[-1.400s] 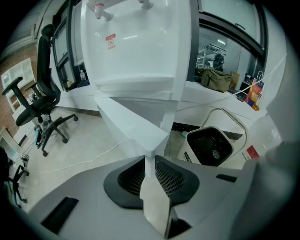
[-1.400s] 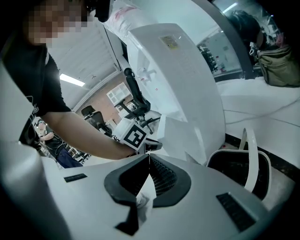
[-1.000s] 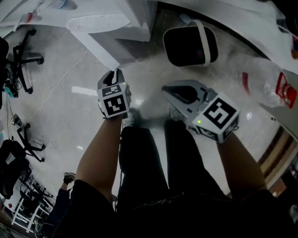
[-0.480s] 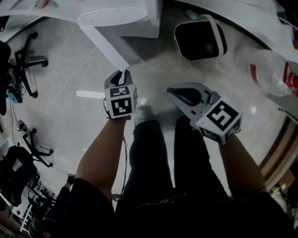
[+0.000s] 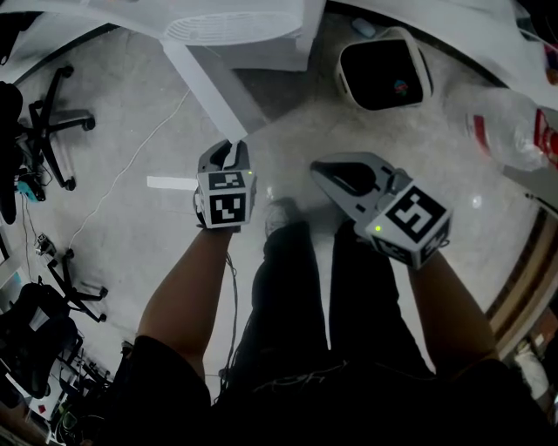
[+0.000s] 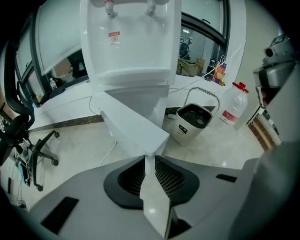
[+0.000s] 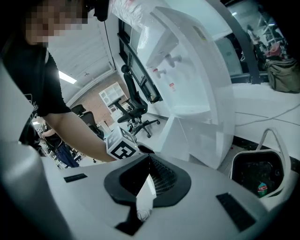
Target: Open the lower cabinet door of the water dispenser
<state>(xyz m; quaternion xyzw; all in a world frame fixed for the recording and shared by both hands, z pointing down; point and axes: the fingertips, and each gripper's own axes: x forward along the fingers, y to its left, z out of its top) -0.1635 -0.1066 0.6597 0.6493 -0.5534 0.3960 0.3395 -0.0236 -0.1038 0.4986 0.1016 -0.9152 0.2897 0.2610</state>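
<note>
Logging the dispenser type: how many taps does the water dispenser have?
2. Both hang side by side at the top of the water dispenser front: one tap at left in the left gripper view, the other tap right of it. None seems hidden.

White lower cabinet door (image 6: pixel 131 127) before you: a flat panel standing wide open from the lower body of the white water dispenser (image 6: pixel 131 47), free edge nearest you.
</note>
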